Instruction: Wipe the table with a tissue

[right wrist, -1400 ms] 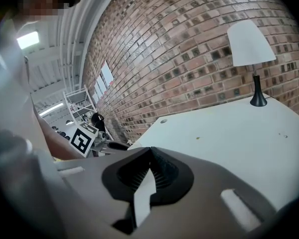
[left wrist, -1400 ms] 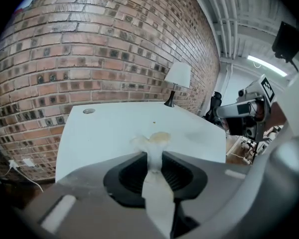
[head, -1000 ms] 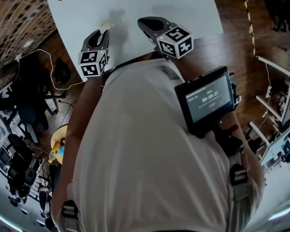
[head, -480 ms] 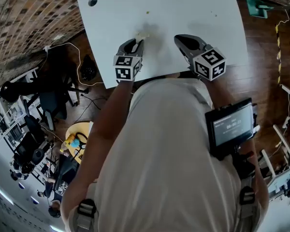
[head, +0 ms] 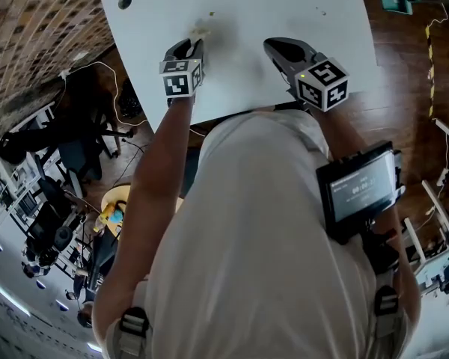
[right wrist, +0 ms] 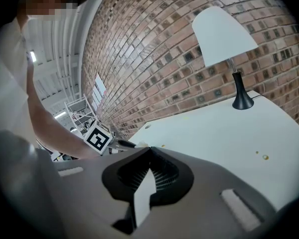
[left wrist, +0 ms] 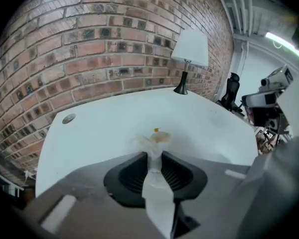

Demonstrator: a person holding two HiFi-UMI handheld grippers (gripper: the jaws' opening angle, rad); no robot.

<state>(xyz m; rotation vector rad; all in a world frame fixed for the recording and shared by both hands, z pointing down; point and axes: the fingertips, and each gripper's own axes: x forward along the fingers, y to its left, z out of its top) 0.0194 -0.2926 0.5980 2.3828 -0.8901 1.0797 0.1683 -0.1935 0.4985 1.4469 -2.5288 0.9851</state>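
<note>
The white table (head: 284, 6) lies under and in front of both my jaws. In the last second my left gripper (head: 193, 43) has gone forward and lower over it. My right gripper (head: 278, 47) has moved along beside it and is also above the table. The right jaws are closed together, with nothing between them. The left jaws are partly closed and press on the tissue (left wrist: 153, 148). It stands out as a crumpled tuft just past their tips and hangs as a strip behind them. Before, this tuft was well short of the small yellow spot (left wrist: 156, 130); now the spot is just beyond the tuft, nearly touching it. I think the wiping stroke over this spot can begin, but I cannot tell if the tissue already touches the table.
</note>
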